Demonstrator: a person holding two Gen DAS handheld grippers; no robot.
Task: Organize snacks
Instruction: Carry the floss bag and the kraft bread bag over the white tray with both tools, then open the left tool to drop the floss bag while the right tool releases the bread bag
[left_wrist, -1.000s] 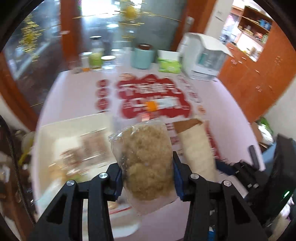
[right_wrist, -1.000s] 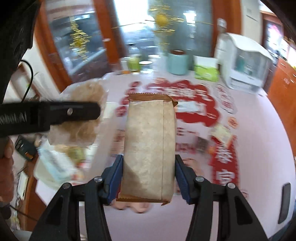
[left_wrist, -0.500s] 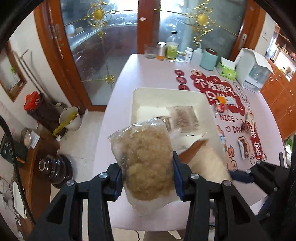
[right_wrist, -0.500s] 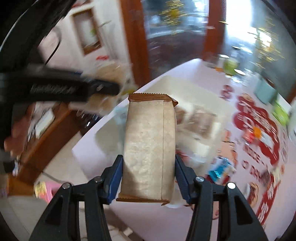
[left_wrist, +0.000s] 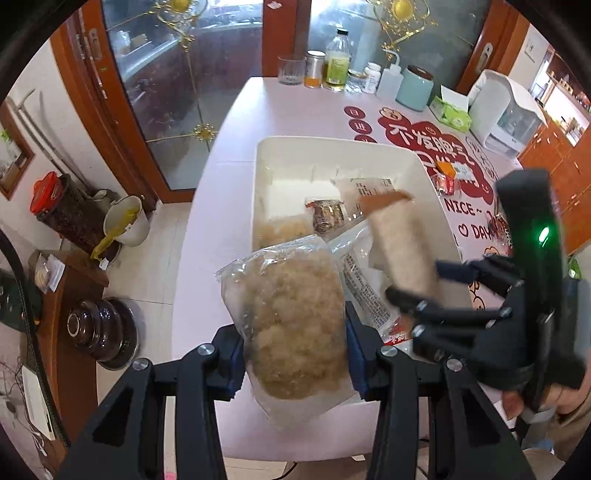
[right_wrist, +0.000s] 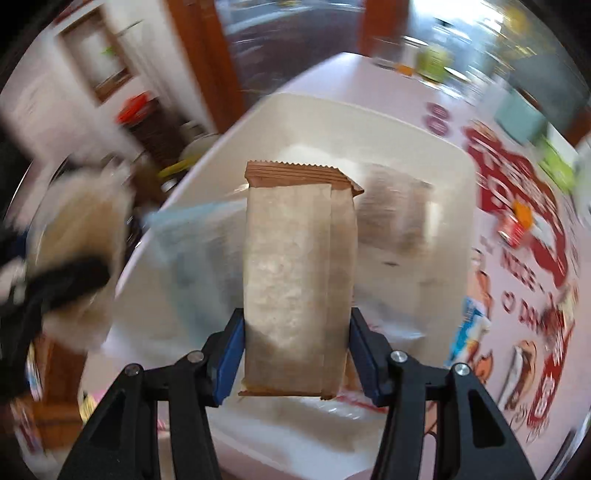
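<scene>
Claws (left_wrist: 295, 354) newly over smooth tray (left_wrist: 258, 184)

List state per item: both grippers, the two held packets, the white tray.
Left gripper: shut on the clear bag of pale shredded snack, above the tray's near end.
Right gripper: shut on the tan paper packet with brown crimped end, over the tray.
White rectangular plastic tray: on the pink table, already holding several packets.
</scene>
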